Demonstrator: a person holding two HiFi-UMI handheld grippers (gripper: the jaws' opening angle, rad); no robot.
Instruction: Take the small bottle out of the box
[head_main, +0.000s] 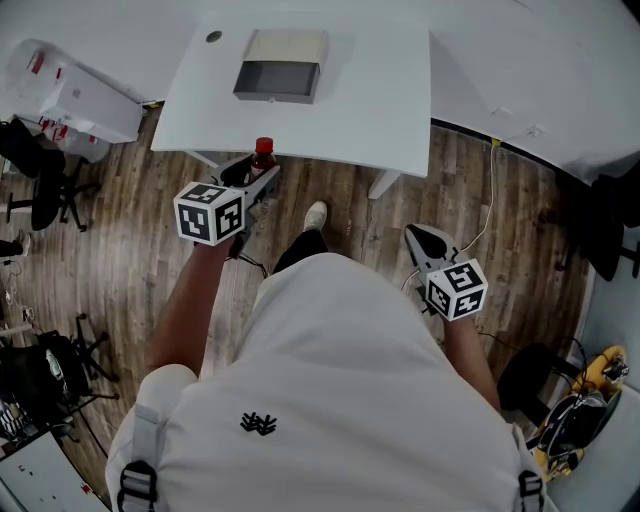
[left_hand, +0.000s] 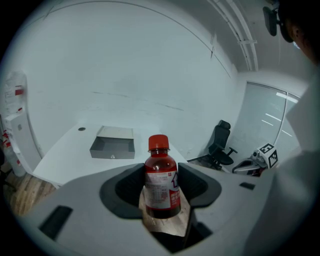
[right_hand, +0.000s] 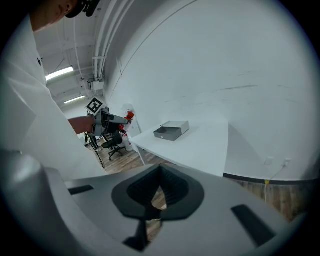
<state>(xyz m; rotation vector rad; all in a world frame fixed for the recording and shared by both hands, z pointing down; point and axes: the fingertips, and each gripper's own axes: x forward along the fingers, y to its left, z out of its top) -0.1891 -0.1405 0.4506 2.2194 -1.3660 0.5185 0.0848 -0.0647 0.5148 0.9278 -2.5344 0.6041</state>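
Note:
A small bottle (head_main: 263, 157) of red liquid with a red cap stands upright between the jaws of my left gripper (head_main: 255, 175), which is shut on it, just off the near edge of the white table (head_main: 380, 90). The left gripper view shows the bottle (left_hand: 161, 182) gripped at its label, with the left gripper (left_hand: 161, 200) around it. An open grey box (head_main: 281, 68) lies on the far side of the table, also seen as the box (left_hand: 113, 143) ahead. My right gripper (head_main: 428, 240) hangs over the wooden floor, shut and empty (right_hand: 156, 192).
Black office chairs (head_main: 45, 180) and a white cabinet (head_main: 70, 95) stand at the left. A cable (head_main: 490, 190) runs along the floor right of the table. A yellow-and-black device (head_main: 590, 390) sits at the lower right. A person's foot (head_main: 315, 215) is by the table.

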